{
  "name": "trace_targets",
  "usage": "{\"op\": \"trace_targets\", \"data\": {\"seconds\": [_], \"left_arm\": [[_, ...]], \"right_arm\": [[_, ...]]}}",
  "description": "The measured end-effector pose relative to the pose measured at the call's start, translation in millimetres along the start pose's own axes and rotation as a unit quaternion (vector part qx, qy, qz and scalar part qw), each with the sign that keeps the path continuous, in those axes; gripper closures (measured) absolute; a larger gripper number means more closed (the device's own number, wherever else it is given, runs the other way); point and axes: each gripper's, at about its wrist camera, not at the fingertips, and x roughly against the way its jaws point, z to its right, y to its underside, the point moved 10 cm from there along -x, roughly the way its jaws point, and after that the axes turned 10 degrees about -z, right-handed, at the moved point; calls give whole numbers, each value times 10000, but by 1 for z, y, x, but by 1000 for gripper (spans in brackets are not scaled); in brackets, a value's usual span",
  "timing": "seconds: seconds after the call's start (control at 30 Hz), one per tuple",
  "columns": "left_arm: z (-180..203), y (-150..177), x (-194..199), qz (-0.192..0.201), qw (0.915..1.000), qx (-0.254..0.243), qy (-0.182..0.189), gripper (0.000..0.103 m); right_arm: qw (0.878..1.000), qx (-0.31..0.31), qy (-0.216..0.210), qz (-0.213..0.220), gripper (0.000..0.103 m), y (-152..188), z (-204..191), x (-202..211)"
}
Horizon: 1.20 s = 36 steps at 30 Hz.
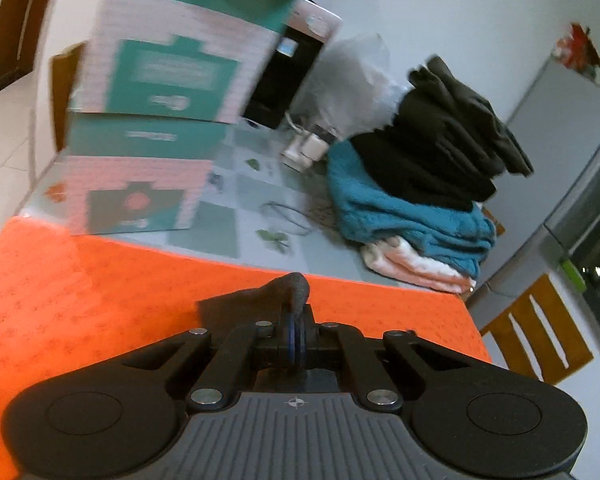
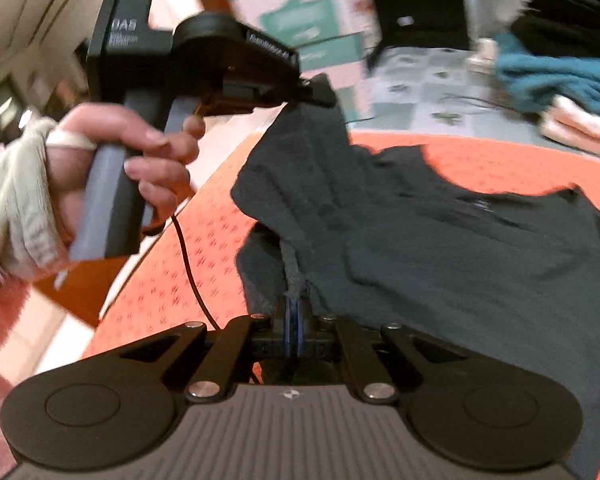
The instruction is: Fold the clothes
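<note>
A dark grey T-shirt (image 2: pixel 440 240) lies spread on the orange mat (image 2: pixel 172 272), its neck opening toward the far side. My right gripper (image 2: pixel 294 300) is shut on a near edge of the shirt. My left gripper (image 2: pixel 320 94) shows in the right wrist view, held by a hand, shut on the shirt's far left corner and lifting it off the mat. In the left wrist view the left gripper (image 1: pixel 296 312) pinches a bunched fold of the T-shirt (image 1: pixel 260 300) over the orange mat (image 1: pixel 80 280).
A pile of folded clothes (image 1: pixel 420 184), dark on top, teal and pink below, sits at the back right of the table. Pink and teal boxes (image 1: pixel 152 120) stand at the back left. A thin cable (image 1: pixel 284 216) lies between them. A wooden chair (image 1: pixel 540 328) stands beyond the table's right edge.
</note>
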Motion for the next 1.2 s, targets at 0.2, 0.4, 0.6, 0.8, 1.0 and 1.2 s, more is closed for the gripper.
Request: {"op": "trace_targets", "data": {"seconds": [0.2,0.4,0.6,0.8,1.0,1.2], "left_arm": [[44,3,-46,-372,9988,-319,0,98],[77,23,-93,-816,9950,-569,-58,98],[98,36,-121,-1030,9921,-722,-32,67],[94,31,-96,-964,9923,-775,95,55],[69,58,-56,-1162,9869,-1118,-89,52],[46,93,-13,-1216,9837,-1296,-276,51]], "right_arm": [[9974,-713,-66,125,99,20,31,15],[9931,-1160,34,156,99,44,51,24],[9807,-1917,348,-142,94,76,87,22],[9800,-1837,758,-109,92,85,97,31],[9894,-1344,542,-35,75,63,83,17],[9911,-1284,146,-334,79,52,82,-11]]}}
